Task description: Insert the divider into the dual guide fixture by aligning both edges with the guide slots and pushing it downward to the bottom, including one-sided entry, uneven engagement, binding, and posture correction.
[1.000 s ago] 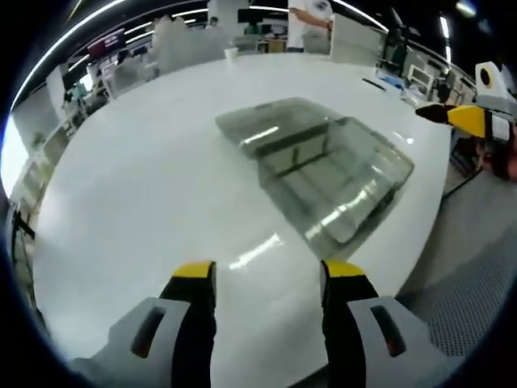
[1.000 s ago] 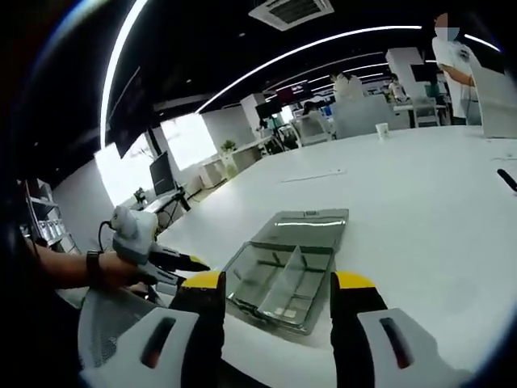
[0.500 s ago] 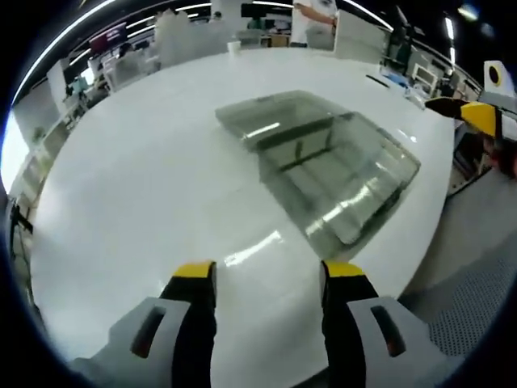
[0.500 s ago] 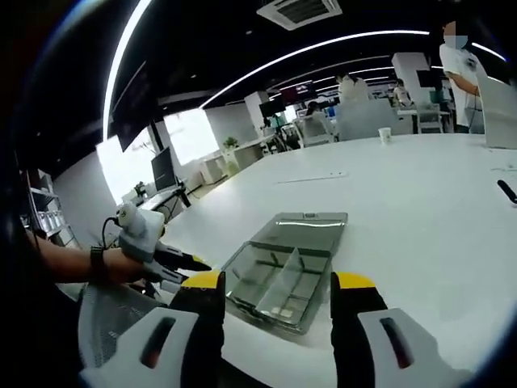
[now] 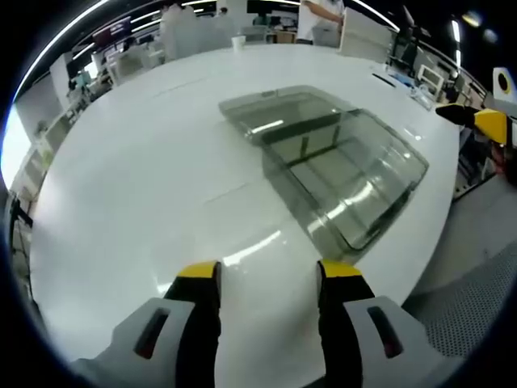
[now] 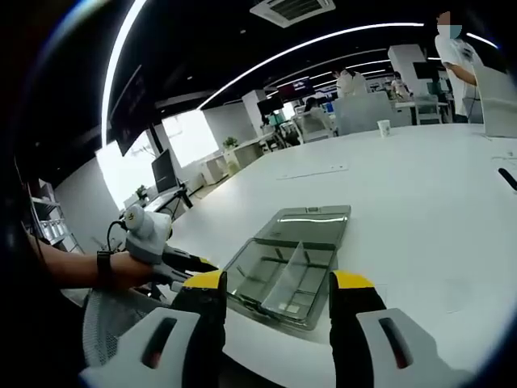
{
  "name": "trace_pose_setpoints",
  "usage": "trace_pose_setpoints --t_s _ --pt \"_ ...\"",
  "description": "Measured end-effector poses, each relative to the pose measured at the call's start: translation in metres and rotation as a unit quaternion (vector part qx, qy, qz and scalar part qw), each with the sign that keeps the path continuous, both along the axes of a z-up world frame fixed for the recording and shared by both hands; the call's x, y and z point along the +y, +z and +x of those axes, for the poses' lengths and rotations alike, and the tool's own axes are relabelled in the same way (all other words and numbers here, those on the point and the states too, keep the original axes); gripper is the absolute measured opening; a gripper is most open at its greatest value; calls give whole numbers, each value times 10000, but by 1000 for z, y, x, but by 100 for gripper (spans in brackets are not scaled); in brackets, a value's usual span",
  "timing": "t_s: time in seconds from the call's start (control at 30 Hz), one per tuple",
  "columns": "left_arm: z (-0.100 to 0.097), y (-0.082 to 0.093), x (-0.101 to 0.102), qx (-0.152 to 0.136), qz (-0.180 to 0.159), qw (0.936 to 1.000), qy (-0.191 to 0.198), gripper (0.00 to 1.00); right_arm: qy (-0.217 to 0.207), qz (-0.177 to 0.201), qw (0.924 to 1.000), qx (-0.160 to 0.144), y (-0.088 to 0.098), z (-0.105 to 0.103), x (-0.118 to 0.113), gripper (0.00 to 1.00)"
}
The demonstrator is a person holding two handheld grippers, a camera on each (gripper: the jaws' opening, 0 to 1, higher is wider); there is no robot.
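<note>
A clear plastic box [image 5: 355,182] lies on the white table [image 5: 137,178], with its clear lid [image 5: 279,107] lying flat at its far end. A thin clear divider [image 6: 294,263] stands lengthwise inside the box [image 6: 266,279]. My left gripper [image 5: 269,275] is open over bare table, short of the box's near corner, with nothing between its yellow-tipped fingers. My right gripper [image 6: 279,283] is open too, and its jaws frame the box's near edge without touching it. The left gripper [image 6: 174,263], held by a hand, comes in from the left beside the box. The right gripper [image 5: 485,123] shows at the right edge.
The table edge [image 5: 420,267] runs close to the box, with grey floor beyond it. A paper cup [image 6: 382,128] and a dark pen [image 6: 507,179] lie far off on the table. Desks, screens and people fill the office behind.
The left gripper's view has crept forward, so the box looks slightly larger and nearer. In the right gripper view the left gripper has edged closer to the box. Both grippers stay open.
</note>
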State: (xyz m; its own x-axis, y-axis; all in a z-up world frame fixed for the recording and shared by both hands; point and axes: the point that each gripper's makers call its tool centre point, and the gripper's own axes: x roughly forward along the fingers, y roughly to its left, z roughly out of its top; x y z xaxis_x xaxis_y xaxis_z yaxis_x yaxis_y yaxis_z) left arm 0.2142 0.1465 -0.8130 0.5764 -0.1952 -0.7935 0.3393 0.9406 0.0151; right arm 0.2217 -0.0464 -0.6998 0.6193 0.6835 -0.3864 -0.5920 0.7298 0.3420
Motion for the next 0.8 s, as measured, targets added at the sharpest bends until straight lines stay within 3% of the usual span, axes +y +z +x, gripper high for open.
trace_pose_setpoints --t_s 0.63,0.7,0.77,0.8 --pt "-4 1 4 133 83 9999 -7 33 20 91 9998 165 -6 -2 7 45" --pt "-5 2 5 172 44 9998 14 33 44 80 9998 183 -7 -3 7 45" --pt "-4 4 6 192 -207 9991 325 31 63 80 9998 198 -8 -3 8 44" --pt "-5 4 5 213 -215 9993 224 31 77 77 9997 211 -9 -4 8 44"
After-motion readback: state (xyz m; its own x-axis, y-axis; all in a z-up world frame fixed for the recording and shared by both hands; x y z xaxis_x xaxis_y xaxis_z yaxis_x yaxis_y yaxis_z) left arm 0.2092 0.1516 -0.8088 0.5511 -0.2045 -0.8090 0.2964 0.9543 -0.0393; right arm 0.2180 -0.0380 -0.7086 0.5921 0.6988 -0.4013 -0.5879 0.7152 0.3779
